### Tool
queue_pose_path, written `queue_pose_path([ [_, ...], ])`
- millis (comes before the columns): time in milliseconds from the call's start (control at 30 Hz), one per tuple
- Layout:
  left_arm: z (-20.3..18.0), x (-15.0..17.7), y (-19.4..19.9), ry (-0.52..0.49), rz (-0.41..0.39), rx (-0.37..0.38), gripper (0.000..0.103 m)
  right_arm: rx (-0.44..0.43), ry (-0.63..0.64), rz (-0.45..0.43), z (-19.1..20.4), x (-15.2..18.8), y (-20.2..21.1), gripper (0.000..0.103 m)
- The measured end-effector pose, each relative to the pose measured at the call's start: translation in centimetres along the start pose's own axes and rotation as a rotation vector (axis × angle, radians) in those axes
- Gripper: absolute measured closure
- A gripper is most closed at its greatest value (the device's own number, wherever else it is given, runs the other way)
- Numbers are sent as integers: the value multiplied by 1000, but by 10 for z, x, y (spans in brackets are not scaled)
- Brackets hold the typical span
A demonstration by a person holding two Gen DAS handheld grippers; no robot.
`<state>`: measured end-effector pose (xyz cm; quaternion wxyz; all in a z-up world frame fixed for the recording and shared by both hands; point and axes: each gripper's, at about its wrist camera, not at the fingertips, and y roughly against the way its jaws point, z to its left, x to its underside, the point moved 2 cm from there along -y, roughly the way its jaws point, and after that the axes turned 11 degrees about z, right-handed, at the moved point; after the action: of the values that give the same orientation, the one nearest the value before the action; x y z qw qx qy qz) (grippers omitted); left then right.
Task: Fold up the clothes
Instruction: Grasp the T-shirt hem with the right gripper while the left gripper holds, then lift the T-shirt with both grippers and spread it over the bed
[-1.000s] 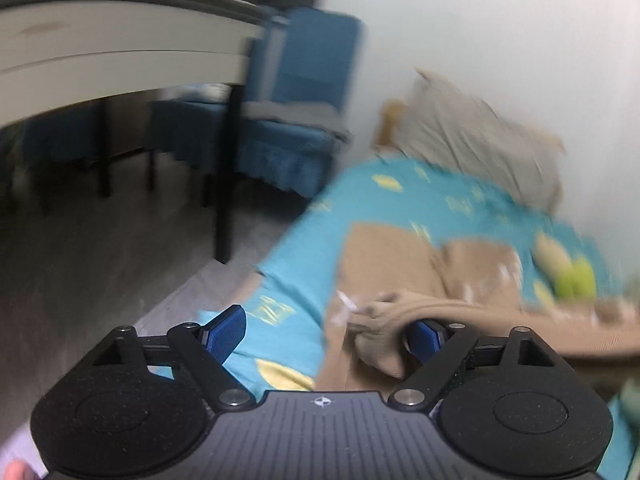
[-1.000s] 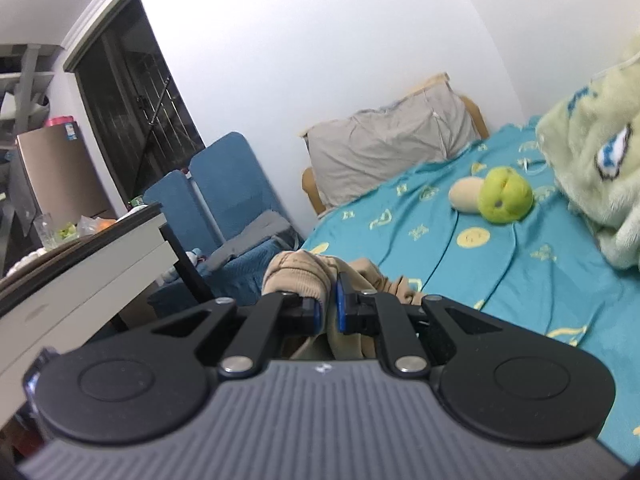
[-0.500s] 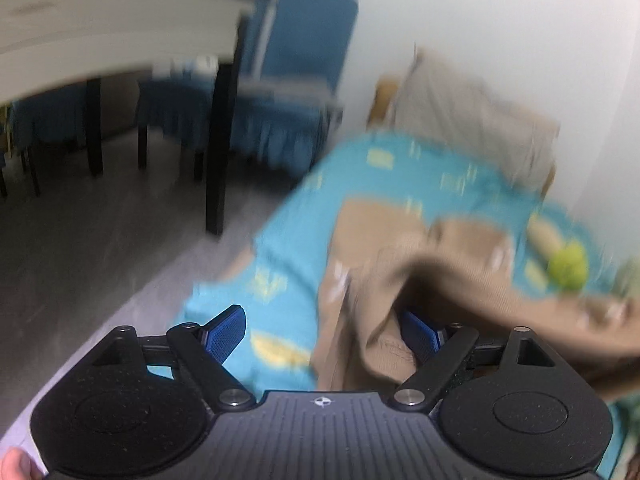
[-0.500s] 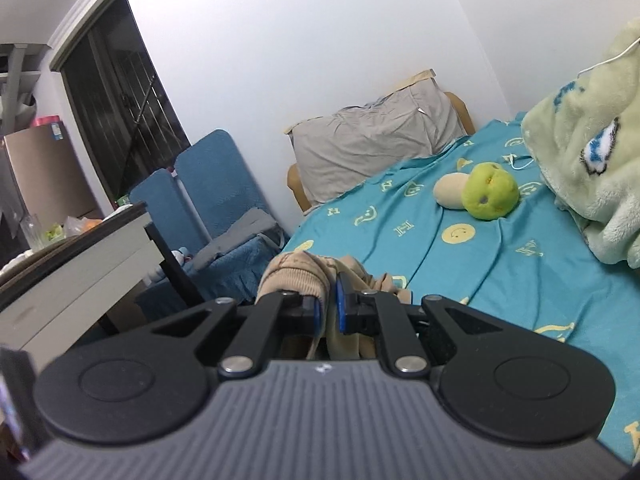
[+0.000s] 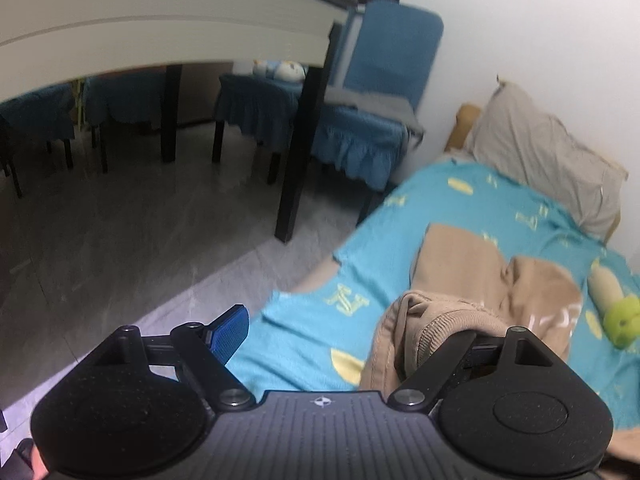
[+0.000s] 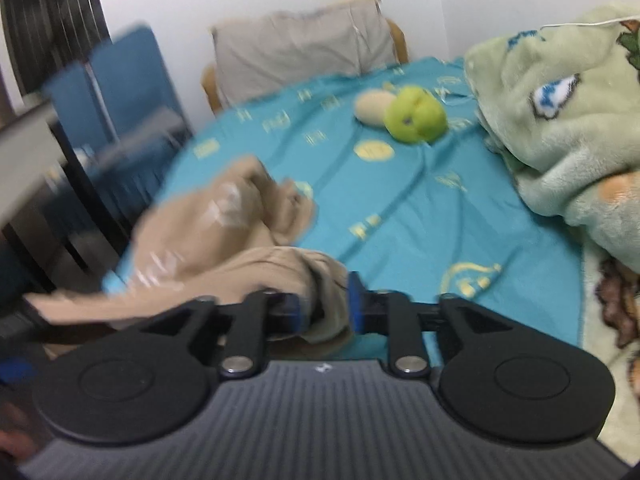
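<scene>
One tan garment [image 6: 224,240], bunched on the bed [image 6: 420,208]. One bed, teal patterned sheet. One grey pillow [image 6: 300,48] at the head. Two small plush toys lying together: one green [image 6: 414,120], one beige [image 6: 372,106]. One pale green fleece blanket [image 6: 560,120], heaped along the far side. One bench [image 5: 160,32], white-edged with dark legs. Blue-covered chairs: at least three in the left wrist view, the nearest [image 5: 360,136] clearest; the others under the bench sit in shadow, count uncertain. Two grippers: left gripper [image 5: 356,328], right gripper [image 6: 326,306].
</scene>
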<state>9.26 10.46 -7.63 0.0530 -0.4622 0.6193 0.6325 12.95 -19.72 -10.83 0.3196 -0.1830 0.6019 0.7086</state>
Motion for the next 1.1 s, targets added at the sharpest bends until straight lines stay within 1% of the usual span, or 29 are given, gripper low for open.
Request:
queue_pose_path([
  [33,1,-1,2,6,-11,0,19,22,7,19,0,3,-5,47],
  [67,3,-2,4,14,-15,4,19,33,2,43,-2,5,-10,39],
  [100,6,-3,6,26,-16,13,19,35,-13,69,-5,6,-15,36],
  [167,8,-5,8,45,-15,35,19,29,-36,125,-10,10,-24,34],
  [233,9,-6,14,49,-32,53,19,22,-55,160,-13,14,-30,34],
  [267,9,-6,16,47,-43,58,19,22,-62,157,-14,15,-29,34],
  [367,7,-12,27,36,-86,96,19,31,-97,56,-17,9,-11,34],
  [467,0,-25,49,35,-151,140,19,27,-128,-69,-18,-9,20,34],
  [633,-20,-68,114,47,-336,230,19,-7,-121,-300,1,-62,103,34],
  [700,-26,-91,147,51,-405,266,19,-14,-104,-397,12,-85,142,34],
  [800,-32,-124,203,38,-515,312,19,-40,-73,-515,28,-119,201,34],
  [867,-36,-145,244,23,-583,342,19,-58,-57,-575,35,-137,242,34],
  [967,-37,-171,308,-4,-650,384,19,-96,-57,-650,41,-156,308,34],
  [1100,-26,-191,398,-19,-733,405,18,-129,-27,-743,48,-169,400,34],
])
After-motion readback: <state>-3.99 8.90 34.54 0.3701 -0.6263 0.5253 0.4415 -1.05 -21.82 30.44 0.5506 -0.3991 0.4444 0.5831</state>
